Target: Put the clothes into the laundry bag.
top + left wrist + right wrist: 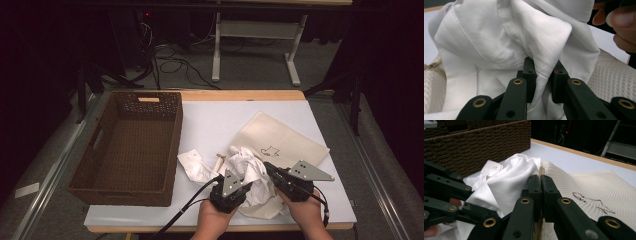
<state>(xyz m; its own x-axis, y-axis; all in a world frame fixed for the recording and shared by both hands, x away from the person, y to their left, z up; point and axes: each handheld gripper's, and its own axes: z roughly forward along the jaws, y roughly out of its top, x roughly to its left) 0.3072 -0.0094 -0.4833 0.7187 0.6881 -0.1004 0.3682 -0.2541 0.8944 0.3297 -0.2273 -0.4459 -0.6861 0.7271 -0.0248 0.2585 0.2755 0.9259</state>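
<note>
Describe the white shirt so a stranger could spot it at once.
Right of the brown wicker basket, near the table's front edge, lies a crumpled white shirt partly on a flat cream bag. It is smooth, bright white and bunched; the bag is flat, waffle-textured and printed.

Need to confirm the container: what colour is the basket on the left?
Dark brown woven basket, clearest in the high view.
</note>
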